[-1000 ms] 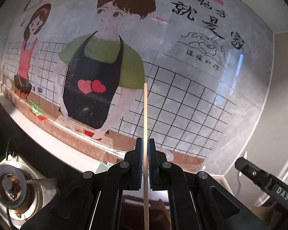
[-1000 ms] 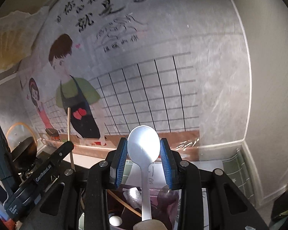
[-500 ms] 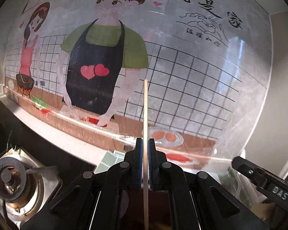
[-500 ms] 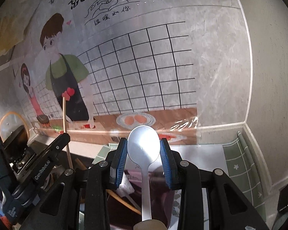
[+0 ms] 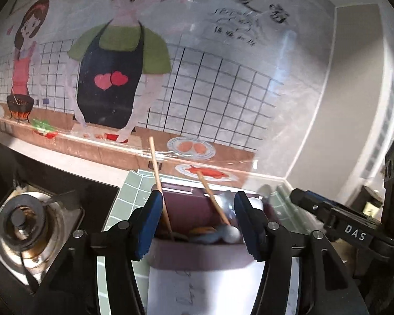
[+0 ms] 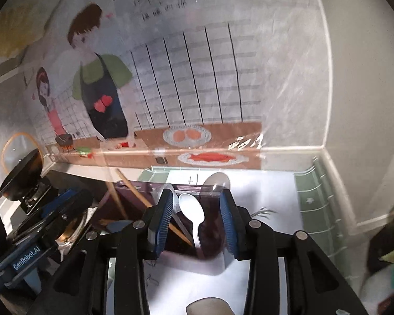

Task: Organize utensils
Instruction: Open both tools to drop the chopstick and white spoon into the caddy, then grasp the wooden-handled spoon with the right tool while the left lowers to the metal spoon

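At lower centre, the left claw (image 5: 197, 220) is seen opening, the chopstick (image 5: 159, 183) freed into the maroon holder (image 5: 197, 257). The right claw (image 6: 197, 220) is likewise opening, the white spoon (image 6: 193, 214) released inside so both stand upright.

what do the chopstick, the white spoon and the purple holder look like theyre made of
Chopstick: likely bamboo or wood, pale tan and matte. White spoon: probably plastic or ceramic, smooth with a soft sheen; the look leaves it open. Purple holder: apparently moulded plastic, thin even walls, dull finish.

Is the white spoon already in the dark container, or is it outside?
In. The white spoon stands in the dark container, handle down, bowl up; the opening right gripper jaws do not touch it.
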A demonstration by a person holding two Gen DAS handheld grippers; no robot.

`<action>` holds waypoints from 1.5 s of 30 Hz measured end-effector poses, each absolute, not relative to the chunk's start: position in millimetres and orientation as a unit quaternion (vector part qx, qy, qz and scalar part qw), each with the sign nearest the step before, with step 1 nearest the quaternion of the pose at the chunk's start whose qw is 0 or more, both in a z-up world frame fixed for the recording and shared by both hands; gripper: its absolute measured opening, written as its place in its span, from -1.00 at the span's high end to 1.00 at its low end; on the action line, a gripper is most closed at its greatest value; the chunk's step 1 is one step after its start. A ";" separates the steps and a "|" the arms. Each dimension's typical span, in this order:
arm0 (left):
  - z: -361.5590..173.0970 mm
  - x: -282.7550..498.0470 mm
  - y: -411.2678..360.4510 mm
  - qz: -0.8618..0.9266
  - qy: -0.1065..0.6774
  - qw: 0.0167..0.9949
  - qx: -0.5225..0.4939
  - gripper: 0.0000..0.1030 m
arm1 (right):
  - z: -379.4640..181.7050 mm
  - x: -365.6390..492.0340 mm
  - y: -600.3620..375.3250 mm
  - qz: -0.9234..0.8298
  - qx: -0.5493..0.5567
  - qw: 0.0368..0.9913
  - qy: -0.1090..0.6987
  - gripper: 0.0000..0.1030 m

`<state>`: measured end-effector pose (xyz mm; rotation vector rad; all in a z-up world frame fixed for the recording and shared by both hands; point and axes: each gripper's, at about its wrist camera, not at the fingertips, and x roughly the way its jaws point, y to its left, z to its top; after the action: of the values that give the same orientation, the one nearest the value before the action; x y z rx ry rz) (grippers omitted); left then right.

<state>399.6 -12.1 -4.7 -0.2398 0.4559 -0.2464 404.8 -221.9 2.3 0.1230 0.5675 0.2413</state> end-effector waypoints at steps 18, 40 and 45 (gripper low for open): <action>-69.7 324.9 28.9 -0.100 0.405 0.904 -0.095 -0.29 | -97.2 296.1 -228.2 0.081 -0.012 0.886 0.455 0.26; -85.9 300.9 42.9 -0.063 0.434 0.895 -0.084 -0.29 | -128.3 320.3 -199.6 0.048 -0.036 0.881 0.470 0.50; -85.0 299.0 36.0 -0.070 0.436 0.894 -0.076 -0.29 | -128.2 320.3 -197.9 0.054 -0.038 0.881 0.469 0.76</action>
<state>299.0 36.0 -85.0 -0.1584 0.9041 -0.1462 320.3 -197.9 -128.2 -0.0798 0.9770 0.1130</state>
